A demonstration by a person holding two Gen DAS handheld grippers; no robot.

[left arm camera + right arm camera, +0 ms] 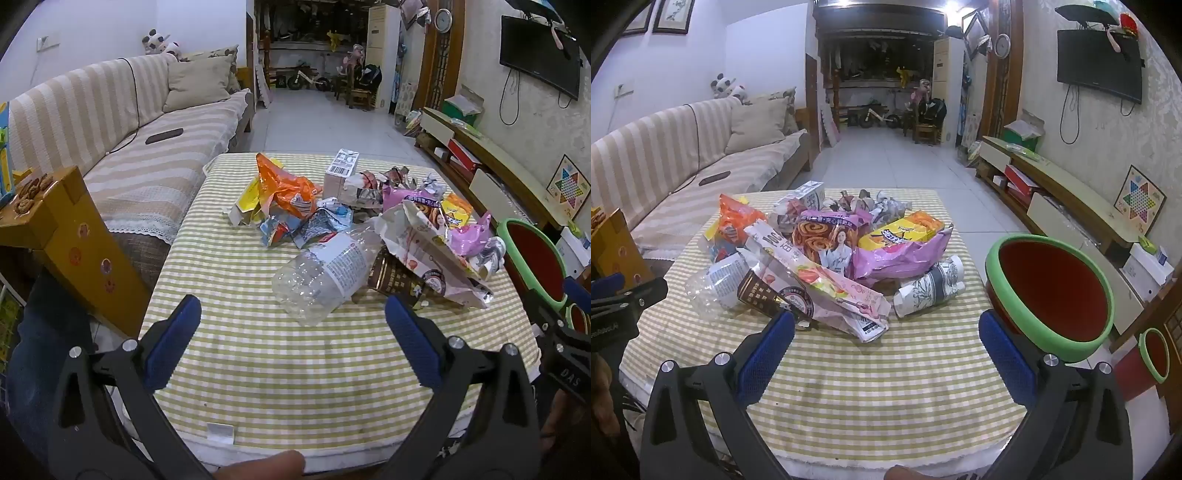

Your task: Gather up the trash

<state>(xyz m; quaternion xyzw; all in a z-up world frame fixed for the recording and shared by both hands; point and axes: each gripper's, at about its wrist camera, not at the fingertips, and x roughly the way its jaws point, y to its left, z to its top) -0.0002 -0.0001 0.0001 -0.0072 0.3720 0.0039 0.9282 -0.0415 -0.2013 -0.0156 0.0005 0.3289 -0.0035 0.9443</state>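
Note:
A pile of trash lies on the green-checked table [258, 362]: a clear plastic bottle [325, 275], an orange snack bag [284, 188], a white carton [341, 171], a pink wrapper box [827, 280], a purple bag [901, 254], a yellow packet [901, 232] and a rolled paper cup [931, 288]. A red bin with a green rim [1052, 291] stands at the table's right edge. My left gripper [293, 310] is open and empty, just short of the bottle. My right gripper [886, 323] is open and empty, in front of the pink box.
A striped sofa [129, 147] runs along the left. A yellow cardboard box [66, 236] stands at the table's left side. A low TV cabinet [1071, 206] lines the right wall. A second smaller green-rimmed bin [1154, 354] sits lower right.

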